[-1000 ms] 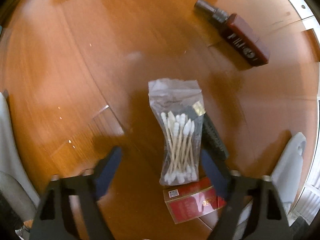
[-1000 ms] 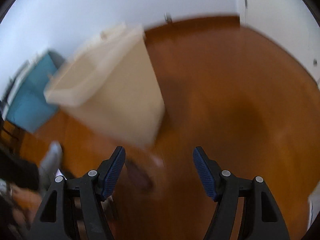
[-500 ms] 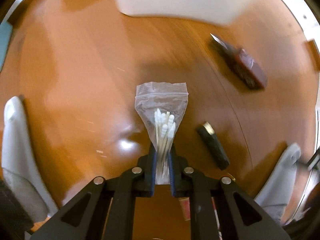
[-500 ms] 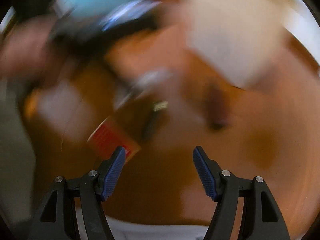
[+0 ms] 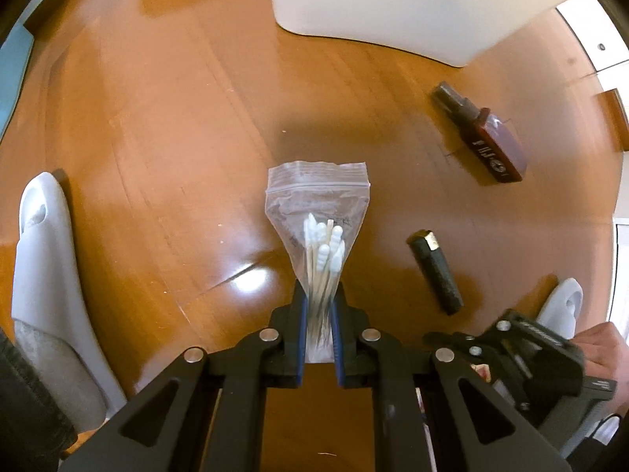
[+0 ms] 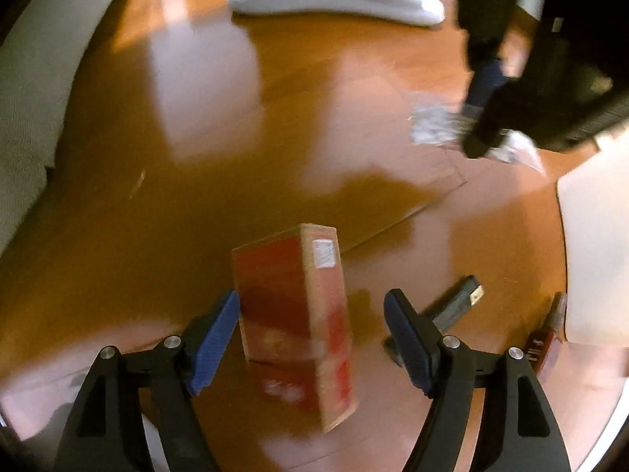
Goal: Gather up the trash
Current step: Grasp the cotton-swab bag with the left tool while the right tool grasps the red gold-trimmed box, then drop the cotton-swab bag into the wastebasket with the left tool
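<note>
Now my left gripper (image 5: 317, 328) pinches the swab bag (image 5: 317, 212); my right gripper (image 6: 312, 334), wide open, should straddle the red box (image 6: 295, 326) squarely.

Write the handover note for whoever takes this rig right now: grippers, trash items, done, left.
Left gripper: shut on the bag of cotton swabs, held above the wooden floor.
Right gripper: open, straddling the red box on the floor, not yet closed.
On the floor: black lighter, dark red bottle near the white bin.
Done: swab bag picked up.
Left: drop the bag in the bin, grasp the red box, then collect the lighter and bottle.
</note>
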